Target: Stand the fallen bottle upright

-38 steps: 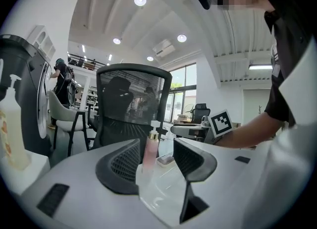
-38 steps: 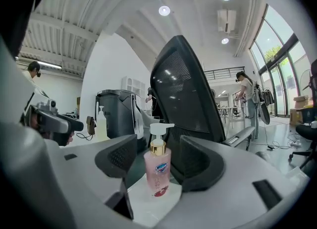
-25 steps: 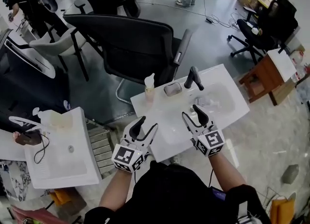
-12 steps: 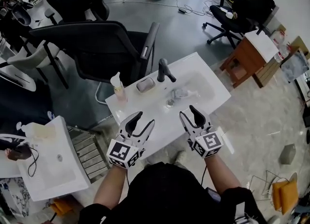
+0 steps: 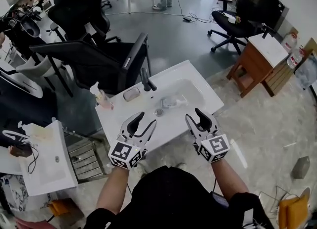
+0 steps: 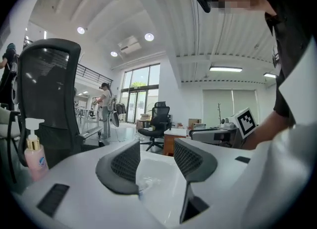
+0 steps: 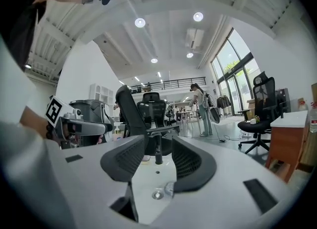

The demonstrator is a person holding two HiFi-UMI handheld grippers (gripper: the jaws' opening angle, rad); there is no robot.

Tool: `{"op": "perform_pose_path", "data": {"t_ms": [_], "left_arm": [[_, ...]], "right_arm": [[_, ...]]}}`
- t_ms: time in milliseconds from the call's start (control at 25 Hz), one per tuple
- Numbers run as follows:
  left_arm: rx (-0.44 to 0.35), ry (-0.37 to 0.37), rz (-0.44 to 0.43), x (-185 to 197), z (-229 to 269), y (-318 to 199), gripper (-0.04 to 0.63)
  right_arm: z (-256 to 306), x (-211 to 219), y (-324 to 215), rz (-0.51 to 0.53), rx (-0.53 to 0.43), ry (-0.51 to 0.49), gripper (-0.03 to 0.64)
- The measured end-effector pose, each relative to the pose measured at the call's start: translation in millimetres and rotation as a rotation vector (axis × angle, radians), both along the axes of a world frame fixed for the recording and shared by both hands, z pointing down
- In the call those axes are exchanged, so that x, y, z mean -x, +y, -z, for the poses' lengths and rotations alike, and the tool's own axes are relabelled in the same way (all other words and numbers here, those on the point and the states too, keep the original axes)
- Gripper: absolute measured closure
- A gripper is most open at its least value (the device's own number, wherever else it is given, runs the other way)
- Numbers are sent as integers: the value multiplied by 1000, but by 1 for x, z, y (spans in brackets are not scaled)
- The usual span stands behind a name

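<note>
A clear plastic bottle (image 5: 173,102) lies on its side in the white basin (image 5: 195,90), next to the drain (image 5: 159,112). In the left gripper view the bottle (image 6: 147,183) shows low between the jaws, some way ahead. My left gripper (image 5: 143,122) hovers open over the counter's near edge, with nothing between its jaws. My right gripper (image 5: 196,116) hangs beside it at the basin's near rim; its jaws are closing and nothing is between them. In the right gripper view the drain (image 7: 157,194) lies just ahead.
A black faucet (image 5: 145,79), a soap dish (image 5: 132,93) and a pink pump bottle (image 5: 101,98) stand along the counter's far side. A black office chair (image 5: 94,57) is behind the sink. A second sink unit (image 5: 44,156) stands at the left, a wooden side table (image 5: 265,60) at the right.
The whole view has swung: the sink now sits further left in the head view. Both grippers travelled with it, staying at the counter's near edge. The right jaws have narrowed a little.
</note>
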State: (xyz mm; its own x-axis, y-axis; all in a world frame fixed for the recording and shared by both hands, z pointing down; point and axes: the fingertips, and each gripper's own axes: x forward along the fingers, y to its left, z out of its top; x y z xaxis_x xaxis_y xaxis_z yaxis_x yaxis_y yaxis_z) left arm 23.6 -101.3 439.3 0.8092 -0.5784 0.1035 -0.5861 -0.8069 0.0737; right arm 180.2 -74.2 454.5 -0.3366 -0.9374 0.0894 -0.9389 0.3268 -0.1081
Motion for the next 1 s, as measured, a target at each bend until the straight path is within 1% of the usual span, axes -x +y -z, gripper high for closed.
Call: {"op": "perform_pose_path", "data": {"t_ms": [120, 200, 320, 480, 520, 720, 840, 920, 1000], "left_arm": [[14, -18, -1, -34, -9, 5, 368], [9, -48, -17, -58, -14, 9, 370], [-1, -101, -60, -93, -21, 14, 374], [29, -139, -97, -127, -35, 7, 377], [34, -158, -108, -135, -41, 5, 379], [17, -310, -175, -167, -75, -18, 380], [31, -358, -220, -184, -93, -33, 380], [42, -416, -259, -195, -111, -42, 380], [67, -483, -290, -203, -134, -54, 380]], "right_arm": [[1, -36, 18, -10, -14, 17, 439], [0, -55, 29, -19, -20, 29, 443], [-7, -78, 42, -48, -14, 11, 445], [-15, -103, 55, -97, -2, -19, 446], [-16, -108, 57, -103, 0, -18, 446], [-24, -136, 57, -150, 37, -16, 446], [-29, -150, 48, -174, 54, 9, 448], [-35, -160, 36, -190, 77, 4, 453], [-40, -166, 23, -193, 113, -25, 453]]}}
